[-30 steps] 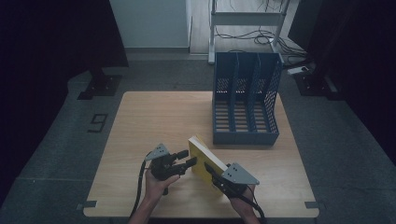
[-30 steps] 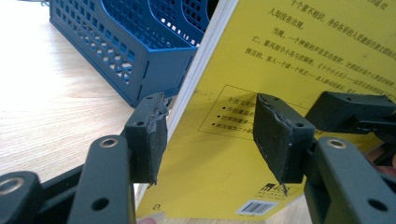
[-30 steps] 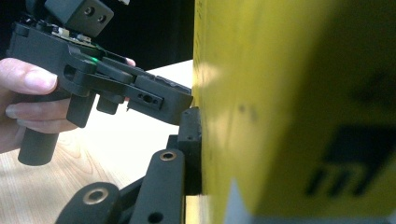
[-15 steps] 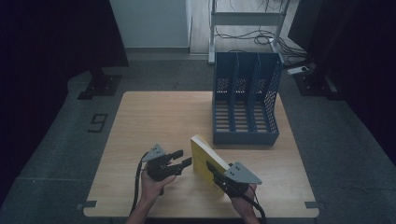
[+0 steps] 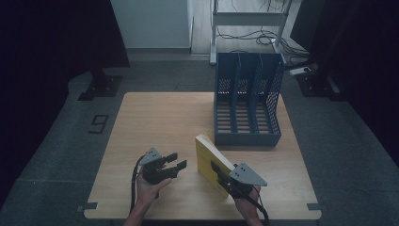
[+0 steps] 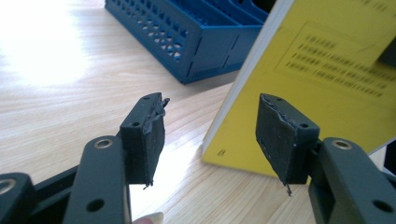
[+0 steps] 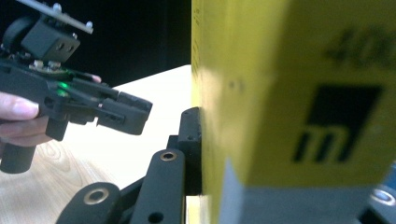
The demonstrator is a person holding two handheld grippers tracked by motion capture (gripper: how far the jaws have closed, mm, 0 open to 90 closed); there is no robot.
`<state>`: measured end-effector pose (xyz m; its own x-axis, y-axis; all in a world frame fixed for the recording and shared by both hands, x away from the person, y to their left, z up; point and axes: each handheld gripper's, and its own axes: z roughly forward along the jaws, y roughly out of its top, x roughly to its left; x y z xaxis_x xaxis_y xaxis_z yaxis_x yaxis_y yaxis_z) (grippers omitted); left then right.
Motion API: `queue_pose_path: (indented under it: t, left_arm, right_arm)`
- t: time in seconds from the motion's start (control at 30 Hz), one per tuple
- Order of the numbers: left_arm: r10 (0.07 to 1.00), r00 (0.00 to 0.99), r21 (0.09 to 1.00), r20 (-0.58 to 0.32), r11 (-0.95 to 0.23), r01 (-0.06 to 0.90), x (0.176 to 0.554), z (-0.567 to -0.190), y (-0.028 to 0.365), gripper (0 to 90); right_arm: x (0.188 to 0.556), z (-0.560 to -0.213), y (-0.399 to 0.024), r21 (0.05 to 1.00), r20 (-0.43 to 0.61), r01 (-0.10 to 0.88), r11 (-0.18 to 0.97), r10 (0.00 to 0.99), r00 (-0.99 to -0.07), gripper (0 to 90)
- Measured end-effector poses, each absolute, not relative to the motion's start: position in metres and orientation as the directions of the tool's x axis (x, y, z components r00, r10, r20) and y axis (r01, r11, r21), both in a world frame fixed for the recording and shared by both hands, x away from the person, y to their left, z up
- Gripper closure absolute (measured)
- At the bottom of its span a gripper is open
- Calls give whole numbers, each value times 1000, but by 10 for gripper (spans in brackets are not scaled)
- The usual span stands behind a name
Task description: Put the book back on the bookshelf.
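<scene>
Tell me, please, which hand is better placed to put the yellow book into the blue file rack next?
Probably the right. The right tongs are shut on the yellow book, holding it upright near the blue file rack. The left tongs are open, holding nothing, apart from the book.

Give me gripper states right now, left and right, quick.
Left gripper: open, nothing between its jaws; they have just been opening, beside the yellow book.
Right gripper: shut on the yellow book, holding it upright on the table.
</scene>
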<state>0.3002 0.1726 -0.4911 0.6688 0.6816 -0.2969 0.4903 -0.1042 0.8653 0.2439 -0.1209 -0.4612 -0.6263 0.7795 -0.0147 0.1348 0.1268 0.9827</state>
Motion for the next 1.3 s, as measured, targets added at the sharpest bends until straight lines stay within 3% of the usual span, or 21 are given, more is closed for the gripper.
queue_pose_path:
  t: [1.3]
  left_arm:
    - [734, 605, 818, -309, -119, 562, 300, -516, 190, 417]
  right_arm:
    - [237, -440, -152, 997, 0, 65, 40, 850, -527, 746]
